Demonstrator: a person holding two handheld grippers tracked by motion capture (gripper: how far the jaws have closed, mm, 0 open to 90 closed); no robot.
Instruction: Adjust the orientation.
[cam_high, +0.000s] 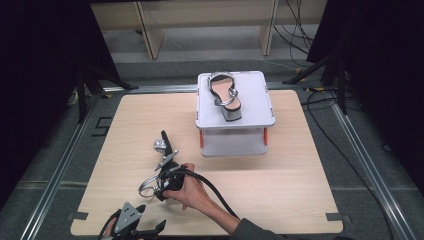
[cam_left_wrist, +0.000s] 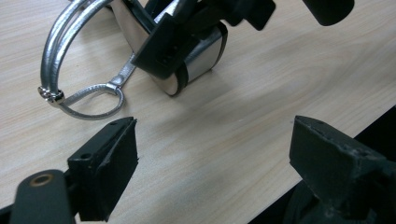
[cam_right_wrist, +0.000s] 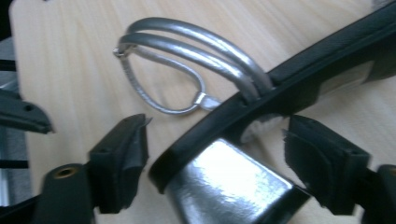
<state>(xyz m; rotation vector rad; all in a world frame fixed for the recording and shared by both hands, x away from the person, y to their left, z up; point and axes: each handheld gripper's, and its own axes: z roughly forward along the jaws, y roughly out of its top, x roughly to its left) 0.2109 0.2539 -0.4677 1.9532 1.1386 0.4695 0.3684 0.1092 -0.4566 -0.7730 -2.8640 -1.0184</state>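
Silver sandal between the right claw's jaws

Left claw (cam_high: 150, 231) gapes empty at the bench (cam_high: 300, 200) edge; right claw (cam_right_wrist: 215, 163) straddles the sandal (cam_right_wrist: 224, 182) heel on the bench, jaws apart, not pressing; its pair (cam_high: 225, 95) tops the white stand (cam_high: 255, 100). No legible writing.

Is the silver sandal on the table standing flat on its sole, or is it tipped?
Tipped: the sandal lies on its side, its heel block between the right gripper jaws.

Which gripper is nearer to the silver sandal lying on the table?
Right. The right gripper has the sandal heel between its jaws; the left gripper waits just short of its straps.
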